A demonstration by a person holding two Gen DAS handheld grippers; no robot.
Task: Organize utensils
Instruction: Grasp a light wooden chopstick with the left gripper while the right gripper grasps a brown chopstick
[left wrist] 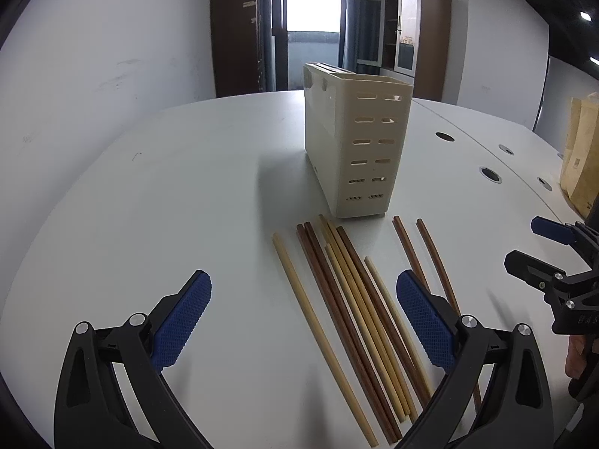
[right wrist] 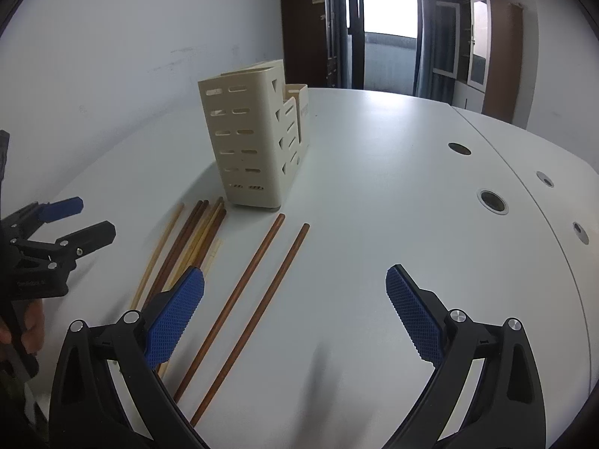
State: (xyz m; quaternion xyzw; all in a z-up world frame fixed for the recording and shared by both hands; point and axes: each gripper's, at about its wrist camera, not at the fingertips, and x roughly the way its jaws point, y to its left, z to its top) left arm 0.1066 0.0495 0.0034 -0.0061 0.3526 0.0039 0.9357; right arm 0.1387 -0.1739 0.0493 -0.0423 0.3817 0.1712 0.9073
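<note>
Left gripper (left wrist: pixel 303 299) jaws apart, empty, over chopstick bundle (left wrist: pixel 355 318) on tabletop (left wrist: pixel 187 187). Right gripper (right wrist: pixel 295 299) jaws apart, empty, above two brown chopsticks (right wrist: pixel 243 299). Cream holder (left wrist: pixel 355 142) just beyond tips.

office or meeting room: large white table (right wrist: pixel 374 172) with round cable grommets (right wrist: pixel 493 202), glass-door cabinets (left wrist: pixel 406 30), brown wardrobe (left wrist: pixel 234 30), balcony door (left wrist: pixel 312 11).

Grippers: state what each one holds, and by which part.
Nothing is held. The left gripper and right gripper are both open above the chopsticks.
</note>
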